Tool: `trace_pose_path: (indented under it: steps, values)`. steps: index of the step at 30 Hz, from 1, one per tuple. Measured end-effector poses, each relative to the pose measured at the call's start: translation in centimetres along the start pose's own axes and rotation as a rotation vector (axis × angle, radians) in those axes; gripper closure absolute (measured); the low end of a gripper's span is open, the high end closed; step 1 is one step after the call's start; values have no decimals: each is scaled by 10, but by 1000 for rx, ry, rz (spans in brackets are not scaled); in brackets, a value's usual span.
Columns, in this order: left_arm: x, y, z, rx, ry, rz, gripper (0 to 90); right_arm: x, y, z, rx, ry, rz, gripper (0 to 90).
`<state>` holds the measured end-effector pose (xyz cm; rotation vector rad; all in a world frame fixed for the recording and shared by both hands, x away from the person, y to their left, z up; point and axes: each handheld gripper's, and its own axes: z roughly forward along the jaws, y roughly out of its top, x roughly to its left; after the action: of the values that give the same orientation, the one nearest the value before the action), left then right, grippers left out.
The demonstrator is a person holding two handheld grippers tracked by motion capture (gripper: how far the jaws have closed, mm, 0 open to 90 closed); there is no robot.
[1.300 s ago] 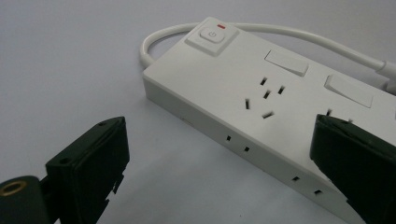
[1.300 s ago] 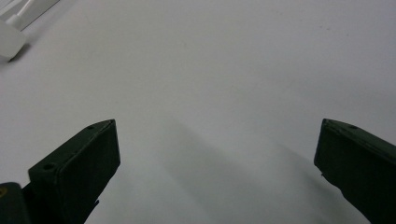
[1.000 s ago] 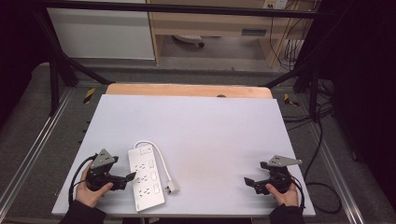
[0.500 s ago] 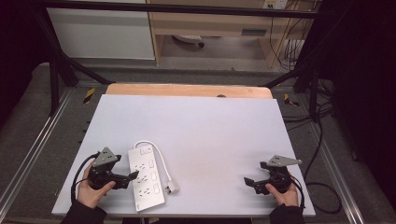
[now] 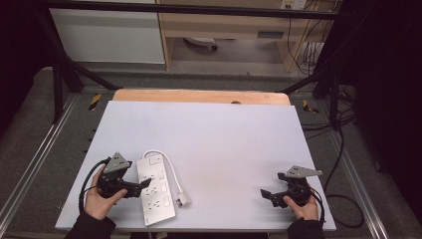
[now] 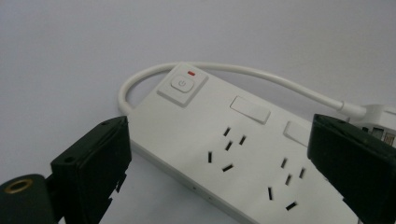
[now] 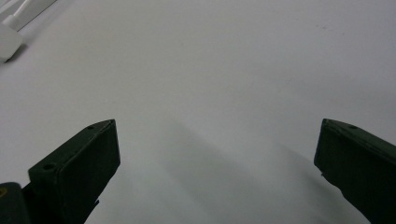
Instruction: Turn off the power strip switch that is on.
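A white power strip (image 5: 155,191) lies flat near the table's front left, its short cable looping round to a white plug (image 5: 183,200) beside it. In the left gripper view the power strip (image 6: 224,144) shows a power button with a red light and several sockets. My left gripper (image 5: 143,184) is open, its jaws just over the strip's left edge; the left gripper (image 6: 219,177) has the strip between and below its jaws, without gripping it. My right gripper (image 5: 267,195) is open at the front right, over bare table; the right gripper (image 7: 217,172) holds nothing.
The white table top (image 5: 224,139) has a wooden strip (image 5: 199,96) along its far edge. Metal rails and black cables run along both sides of the table. The plug (image 7: 8,39) shows at the top left corner of the right gripper view.
My left gripper has moved slightly right, closer to the power strip. The right gripper has hardly moved.
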<state>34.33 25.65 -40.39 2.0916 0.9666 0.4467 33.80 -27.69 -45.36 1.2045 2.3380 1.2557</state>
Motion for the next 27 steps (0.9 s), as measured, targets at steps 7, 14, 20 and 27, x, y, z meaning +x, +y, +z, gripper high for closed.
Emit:
trace_pose_path:
  steps: [7, 14, 20, 27]
  values:
    - [-2, 12, 1, -9, 13, -6, 117, 0, 0, 0, -5, -2, 1, 9]
    - [-5, 20, 3, -11, 22, -6, 167, 0, 0, -1, -6, -2, 3, 9]
    - [-8, 25, 10, -1, 34, -4, 223, 0, 0, 0, -4, -4, -3, 9]
    - [-12, 29, 16, 9, 28, 8, 306, 0, 0, 0, 0, -2, -2, 10]
